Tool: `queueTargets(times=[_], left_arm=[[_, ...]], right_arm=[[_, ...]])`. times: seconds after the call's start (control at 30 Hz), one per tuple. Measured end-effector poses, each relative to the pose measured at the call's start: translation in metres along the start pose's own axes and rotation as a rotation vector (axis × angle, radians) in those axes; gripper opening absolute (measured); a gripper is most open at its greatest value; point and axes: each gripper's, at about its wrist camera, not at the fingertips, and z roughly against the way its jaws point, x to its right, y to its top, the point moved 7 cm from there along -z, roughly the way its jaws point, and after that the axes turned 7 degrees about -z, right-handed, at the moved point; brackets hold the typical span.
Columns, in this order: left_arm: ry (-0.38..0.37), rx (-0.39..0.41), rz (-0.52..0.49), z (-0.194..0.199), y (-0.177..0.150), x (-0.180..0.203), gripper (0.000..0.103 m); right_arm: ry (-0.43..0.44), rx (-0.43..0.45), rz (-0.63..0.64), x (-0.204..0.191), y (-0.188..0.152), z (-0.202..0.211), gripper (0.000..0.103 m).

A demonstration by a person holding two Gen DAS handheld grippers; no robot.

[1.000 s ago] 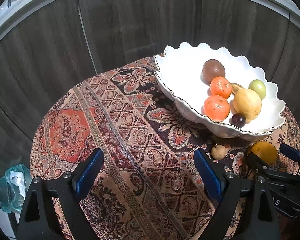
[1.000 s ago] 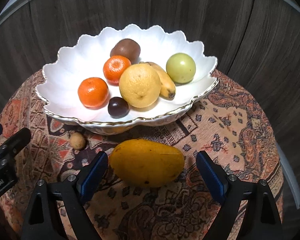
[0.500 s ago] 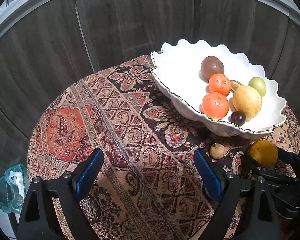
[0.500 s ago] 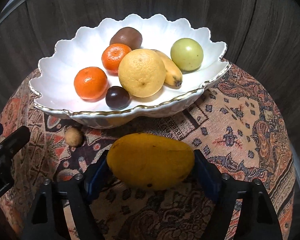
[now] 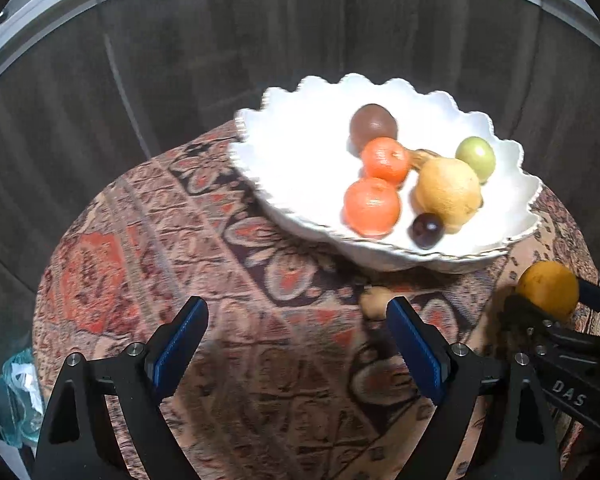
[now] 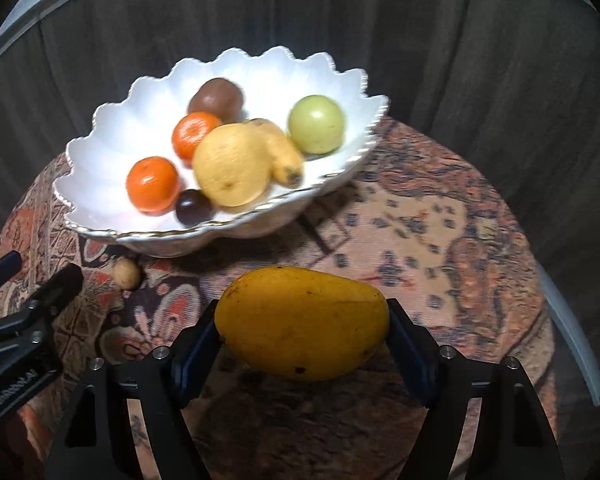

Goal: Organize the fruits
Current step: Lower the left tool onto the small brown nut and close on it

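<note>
Left wrist view: left gripper (image 5: 296, 344) fingers spread, empty, hovering over worktop (image 5: 220, 280) near small brown fruit (image 5: 372, 303).
Right wrist view: right gripper (image 6: 302, 328) fingers clamped on mango (image 6: 300, 320), lengthwise grip, lifted just before bowl (image 6: 112, 152), likely headed inside.

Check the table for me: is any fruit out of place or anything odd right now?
One stray: a small tan round fruit sits on the patterned cloth just outside the white bowl, by its near rim. The mango is also outside, but clamped in the right gripper. Nothing looks spilled or damaged.
</note>
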Motion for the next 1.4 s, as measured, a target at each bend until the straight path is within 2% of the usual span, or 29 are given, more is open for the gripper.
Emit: queueTargets(times=[0.17, 0.47, 0.73, 0.97, 1.4], left_arm=[[-0.039, -0.017, -0.027, -0.011, 0.006, 0.021, 0.082], [-0.062, -0.037, -0.047, -0.028, 0.012, 0.037, 0.057], [-0.102, -0.063, -0.047, -0.036, 0.005, 0.042, 0.024], [-0.119, -0.061, -0.044, -0.035, 0.002, 0.044, 0.023], [-0.101, -0.041, -0.044, -0.004, 0.005, 0.032, 0.023]], right_arm=[[-0.015, 0.022, -0.028, 0.019, 0.007, 0.007, 0.078], [-0.009, 0.015, -0.062, 0.026, 0.01, 0.006, 0.078], [-0.004, 0.015, -0.063, 0.024, 0.01, 0.006, 0.078], [-0.001, 0.016, -0.067, 0.023, 0.011, 0.007, 0.078], [0.021, 0.051, -0.048, 0.013, 0.015, 0.029, 0.078]])
